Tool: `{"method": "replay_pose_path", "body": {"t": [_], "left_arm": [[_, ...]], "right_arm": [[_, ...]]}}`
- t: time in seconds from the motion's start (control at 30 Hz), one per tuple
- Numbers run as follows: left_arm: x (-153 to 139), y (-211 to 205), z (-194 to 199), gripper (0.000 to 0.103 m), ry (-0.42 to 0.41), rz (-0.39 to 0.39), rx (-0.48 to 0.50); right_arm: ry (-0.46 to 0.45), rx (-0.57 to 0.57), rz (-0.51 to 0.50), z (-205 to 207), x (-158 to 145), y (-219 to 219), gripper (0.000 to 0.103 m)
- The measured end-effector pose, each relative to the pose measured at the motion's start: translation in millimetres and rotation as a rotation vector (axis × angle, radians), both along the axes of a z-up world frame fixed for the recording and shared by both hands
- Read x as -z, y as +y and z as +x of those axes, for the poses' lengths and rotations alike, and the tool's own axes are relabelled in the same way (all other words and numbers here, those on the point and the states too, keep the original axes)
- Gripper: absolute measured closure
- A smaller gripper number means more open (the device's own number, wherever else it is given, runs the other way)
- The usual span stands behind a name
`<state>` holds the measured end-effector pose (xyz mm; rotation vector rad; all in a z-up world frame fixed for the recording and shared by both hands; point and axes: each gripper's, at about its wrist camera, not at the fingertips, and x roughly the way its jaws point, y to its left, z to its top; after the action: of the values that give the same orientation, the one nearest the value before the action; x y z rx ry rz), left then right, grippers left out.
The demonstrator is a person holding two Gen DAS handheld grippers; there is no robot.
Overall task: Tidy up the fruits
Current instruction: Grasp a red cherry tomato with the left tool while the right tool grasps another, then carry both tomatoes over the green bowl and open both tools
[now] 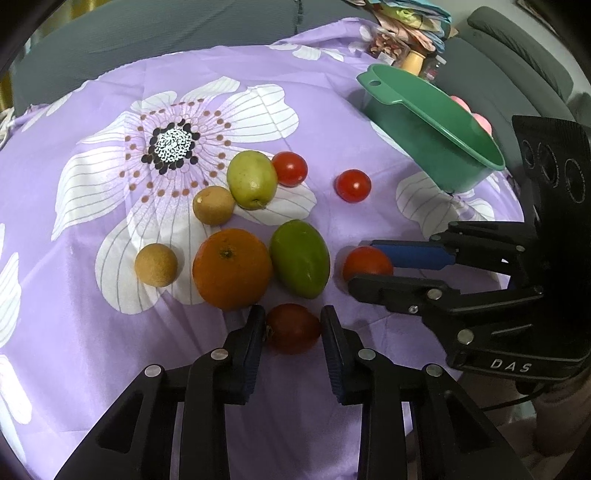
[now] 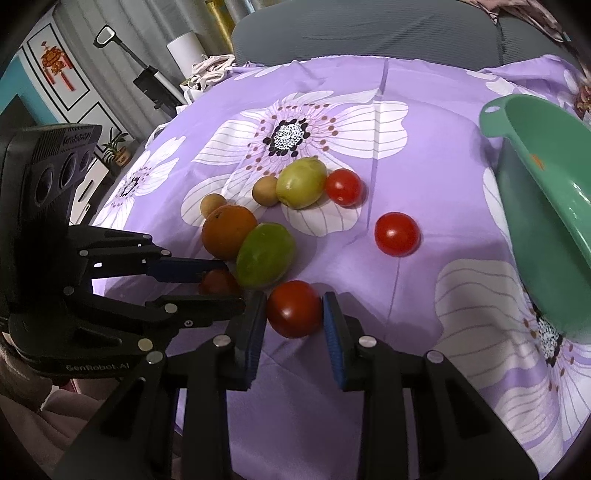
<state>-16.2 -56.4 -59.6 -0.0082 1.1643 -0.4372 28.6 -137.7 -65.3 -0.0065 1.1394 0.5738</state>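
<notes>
On the purple flowered cloth [image 1: 110,332] lie an orange [image 1: 232,267], a green mango [image 1: 300,258], a yellow-green fruit [image 1: 252,180], two small brown fruits [image 1: 213,210] [image 1: 156,264] and two loose red tomatoes [image 1: 290,168] [image 1: 352,185]. My left gripper [image 1: 293,310] is shut on a dark red tomato [image 1: 293,330] just in front of the orange. My right gripper [image 2: 293,297] is shut on another red tomato [image 2: 295,310] beside the mango. Each view shows the other gripper from the side: the right gripper [image 1: 358,264] and the left gripper [image 2: 232,283]. Both tomatoes rest on the cloth.
A green plastic basin [image 1: 432,122] stands tilted at the far right of the cloth, with pink things behind it. A grey sofa [image 1: 166,33] runs along the back, with piled clutter [image 1: 410,33] at its right. The person's sleeve [image 2: 55,406] shows low on the left.
</notes>
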Motion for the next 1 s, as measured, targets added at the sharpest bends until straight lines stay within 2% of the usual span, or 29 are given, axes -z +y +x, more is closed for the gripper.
{"method": "replay_pose_path", "body": {"t": [0.23,0.57,1.0], "left_arm": [[-10.9,2.0,-6.5,0.072,-0.032,-0.003,-0.007],[-31.9,3.6,-10.9,0.072,-0.11,0.036,-0.03],[-70.6,-32.3,14.6,0.072,-0.224,0.041,0.034]], "right_arm": [[-0.024,0.023,0.005,-3.5,-9.6,-7.4,0.072],[-0.085,0.043,0.029,-7.2,-30.2,-14.8,0.072],[-0.213,0.137,0.063,-4.3,-70.1,-57.0,0.072]]}}
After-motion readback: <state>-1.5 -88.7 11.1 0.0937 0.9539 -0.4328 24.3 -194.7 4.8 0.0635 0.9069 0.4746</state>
